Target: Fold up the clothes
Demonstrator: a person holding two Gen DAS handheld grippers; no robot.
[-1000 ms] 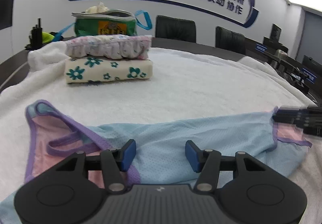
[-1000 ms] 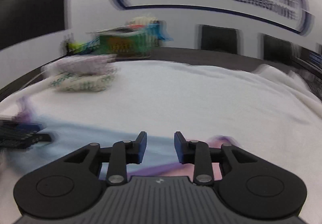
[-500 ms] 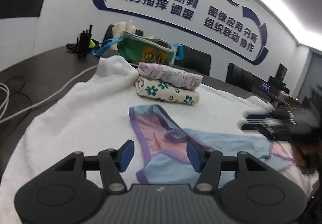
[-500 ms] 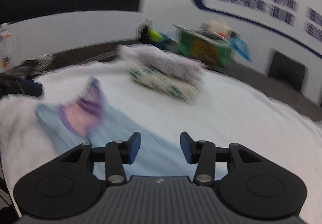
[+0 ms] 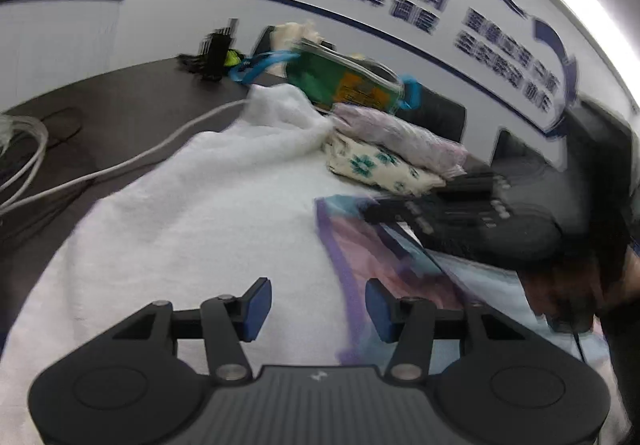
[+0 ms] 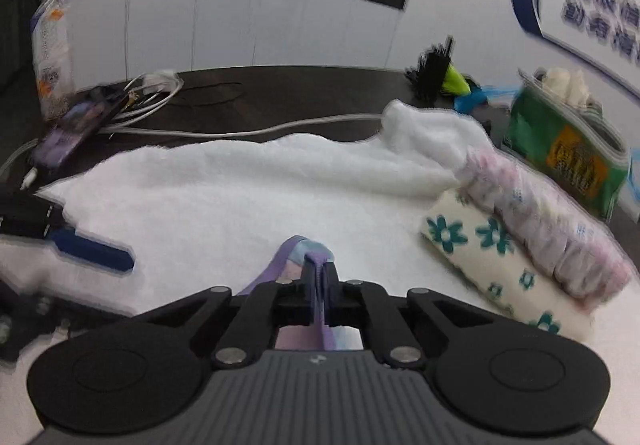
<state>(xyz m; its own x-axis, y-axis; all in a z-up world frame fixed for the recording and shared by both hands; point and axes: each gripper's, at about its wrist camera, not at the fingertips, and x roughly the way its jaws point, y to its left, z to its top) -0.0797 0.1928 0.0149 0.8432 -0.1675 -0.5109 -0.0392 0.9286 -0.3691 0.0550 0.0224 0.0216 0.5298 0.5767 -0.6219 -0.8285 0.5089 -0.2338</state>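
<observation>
R gripper [image 6: 319,277] had its jaws pressed together on the purple trim of the garment [image 6: 296,257]; a fold of cloth stuck up between the pads. They'd just been closing, cloth between them. L gripper [image 5: 319,309] was spread approx halfway, nothing pinched. Its jaws had just been closing a bit. L's right pad [image 5: 378,309] sat over the garment's purple edge, left pad over bare towel [image 5: 192,229]; we couldn't tell if either touched.

Garment [image 5: 360,245] (pale blue, pink panel, purple trim) lay flat on the white towel, near the viewer, w/ its trimmed corner in R's grip. In the L view, R gripper [image 5: 460,221] came in from the right, blurred, over the garment's far corner.

Behind the garment, apart from it: a stack [image 6: 520,229] of two folded pieces, floral one under, pinkish ruffled one on top. Green bag [image 6: 568,153] w/ blue straps just behind the stack, on the dark table [image 6: 280,93]. White cable [image 6: 240,129] ran across the table to the towel's bunched far corner. Phone [image 6: 76,125] and a bottle [image 6: 50,41] at far left in the R view. Both views motion-blurred at the edges.
</observation>
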